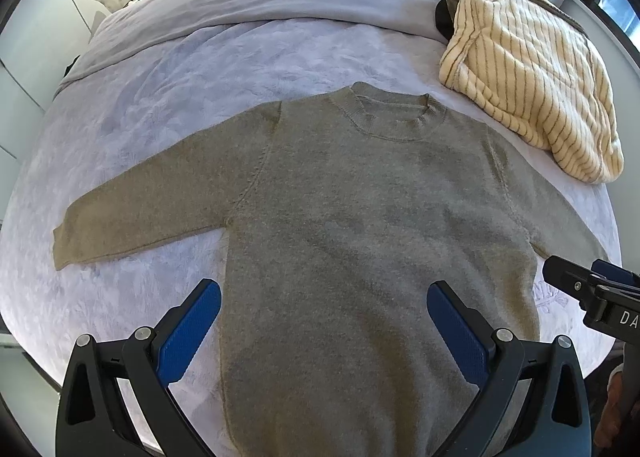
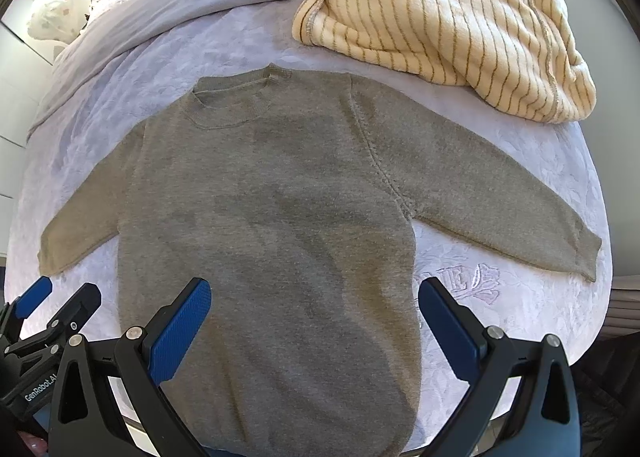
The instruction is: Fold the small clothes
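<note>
**A:** Where is the sweater (image 1: 360, 217) lying?

**B:** It is lying flat and face up on the bed (image 1: 160, 97), collar pointing toward the pillows, both sleeves reaching out to the sides. The hem end is running down out of view at the near edge of the bed.

**A:** And the left gripper (image 1: 324, 321)?

**B:** It is hovering over the lower body of the sweater, jaws spread wide and holding nothing. Its left blue pad is sitting over the bare bedspread just beside the sweater's left edge; the other pad is sitting over the knit. Whether either pad is touching the cloth, I cannot tell.

**A:** The right gripper (image 2: 316, 317)?

**B:** It is also gaping wide with nothing between its pads. One pad is over the sweater's body, the other over the bedspread just off the right edge, below the right sleeve.

**A:** How are the two standing to each other?

**B:** Side by side, both pointing along the sweater toward the collar. Each is showing at the edge of the other's view.

**A:** Anything else on the bed?

**B:** A striped blanket (image 2: 440, 17) is heaped beyond the right sleeve, close to the shoulder.
</note>
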{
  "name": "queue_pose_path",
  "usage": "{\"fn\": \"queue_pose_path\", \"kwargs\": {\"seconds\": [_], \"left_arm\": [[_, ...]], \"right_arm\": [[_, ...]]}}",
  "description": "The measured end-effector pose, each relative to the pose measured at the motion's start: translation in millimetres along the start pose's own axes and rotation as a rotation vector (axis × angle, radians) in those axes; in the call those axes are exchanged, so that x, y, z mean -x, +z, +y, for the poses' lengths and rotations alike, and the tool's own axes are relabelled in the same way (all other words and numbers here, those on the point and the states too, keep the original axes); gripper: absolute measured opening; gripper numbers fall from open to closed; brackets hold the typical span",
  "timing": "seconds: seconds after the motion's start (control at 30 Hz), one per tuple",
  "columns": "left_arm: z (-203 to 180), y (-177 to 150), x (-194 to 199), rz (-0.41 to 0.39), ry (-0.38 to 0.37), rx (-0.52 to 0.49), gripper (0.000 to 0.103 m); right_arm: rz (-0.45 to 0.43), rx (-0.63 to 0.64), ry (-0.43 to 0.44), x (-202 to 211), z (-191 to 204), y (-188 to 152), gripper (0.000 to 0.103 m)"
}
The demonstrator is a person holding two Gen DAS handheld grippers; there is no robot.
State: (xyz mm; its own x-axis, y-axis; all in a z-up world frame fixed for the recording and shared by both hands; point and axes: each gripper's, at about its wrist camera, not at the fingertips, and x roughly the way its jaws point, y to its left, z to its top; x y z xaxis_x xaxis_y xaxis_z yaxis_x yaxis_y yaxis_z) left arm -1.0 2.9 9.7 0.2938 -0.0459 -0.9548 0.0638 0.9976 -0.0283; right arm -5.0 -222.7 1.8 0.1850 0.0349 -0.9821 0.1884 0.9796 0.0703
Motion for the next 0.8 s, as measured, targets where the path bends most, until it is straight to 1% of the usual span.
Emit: {"fn": "queue_pose_path", "kwargs": {"seconds": [0.8], "left_arm": [[-12.7, 1.0, 7.1, 0.006, 0.008, -0.035, 0.103]], "right_arm": [[-0.007, 0.009, -0.013, 8.1, 4.3, 0.0, 0.103]]}}
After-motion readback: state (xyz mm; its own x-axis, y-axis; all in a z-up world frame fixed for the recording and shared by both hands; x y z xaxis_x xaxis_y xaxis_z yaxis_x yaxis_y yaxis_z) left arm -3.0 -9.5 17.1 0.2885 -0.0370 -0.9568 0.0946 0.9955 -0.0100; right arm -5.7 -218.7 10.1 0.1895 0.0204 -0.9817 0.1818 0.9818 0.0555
